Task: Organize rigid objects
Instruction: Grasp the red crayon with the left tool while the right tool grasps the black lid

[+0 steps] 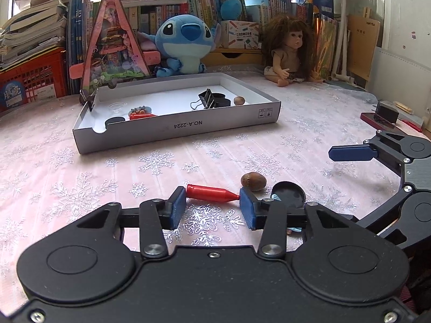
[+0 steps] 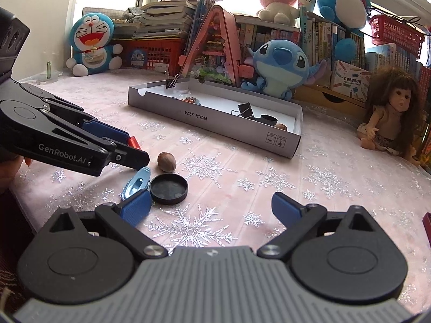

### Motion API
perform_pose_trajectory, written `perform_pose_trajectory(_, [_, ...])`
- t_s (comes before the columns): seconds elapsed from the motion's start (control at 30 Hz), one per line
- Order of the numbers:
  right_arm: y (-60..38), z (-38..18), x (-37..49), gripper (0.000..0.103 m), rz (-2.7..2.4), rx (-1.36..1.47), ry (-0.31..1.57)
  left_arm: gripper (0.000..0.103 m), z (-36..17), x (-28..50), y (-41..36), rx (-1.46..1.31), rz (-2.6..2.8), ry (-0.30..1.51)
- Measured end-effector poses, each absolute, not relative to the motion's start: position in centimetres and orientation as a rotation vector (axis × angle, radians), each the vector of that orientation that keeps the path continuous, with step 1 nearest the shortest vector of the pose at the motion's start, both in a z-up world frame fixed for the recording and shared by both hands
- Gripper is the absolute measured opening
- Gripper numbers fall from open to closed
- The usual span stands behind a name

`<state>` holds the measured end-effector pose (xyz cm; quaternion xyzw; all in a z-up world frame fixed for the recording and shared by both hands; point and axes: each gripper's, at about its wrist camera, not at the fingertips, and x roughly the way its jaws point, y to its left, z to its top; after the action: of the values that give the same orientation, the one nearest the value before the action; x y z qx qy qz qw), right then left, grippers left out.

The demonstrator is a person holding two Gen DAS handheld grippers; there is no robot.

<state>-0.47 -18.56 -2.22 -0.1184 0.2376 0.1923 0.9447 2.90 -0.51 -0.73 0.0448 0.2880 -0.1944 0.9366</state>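
A red bullet-shaped piece (image 1: 210, 193) lies lengthwise between the pads of my left gripper (image 1: 212, 203), which is shut on its two ends just above the pink snowflake cloth. In the right wrist view its red end (image 2: 132, 142) shows between the left gripper's fingers (image 2: 118, 137). A walnut (image 1: 253, 181), a black round lid (image 2: 168, 189) and a light blue clip (image 2: 136, 183) lie beside it. My right gripper (image 2: 211, 206) stands wide open over bare cloth, its left pad next to the lid. The grey cardboard box (image 1: 175, 129) sits farther back.
The box holds binder clips (image 1: 208, 99), a black ring, another walnut (image 1: 238, 100), a red piece and beads. Plush toys (image 1: 183, 43), a doll (image 1: 289, 53), a pink triangular toy and books line the back. A dark red block (image 1: 377, 118) lies at the right.
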Motion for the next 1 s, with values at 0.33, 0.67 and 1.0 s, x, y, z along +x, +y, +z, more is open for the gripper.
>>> perform_pose_trajectory(0.33, [-18.03, -2.24, -0.67, 0.082, 0.444, -0.193, 0.49, 0.041, -0.9, 2.99, -0.63, 0.091, -0.387, 0.586])
perform_pose_trajectory(0.67, [-17.89, -2.17, -0.83, 0.05, 0.467, -0.154, 0.472, 0.041, -0.84, 3.11, -0.37, 0.08, -0.367, 0.586])
perform_pose_trajectory(1.0, [-17.8, -2.25, -1.01, 0.037, 0.478, -0.146, 0.471, 0.041, -0.96, 3.12, -0.31, 0.071, -0.365, 0.584])
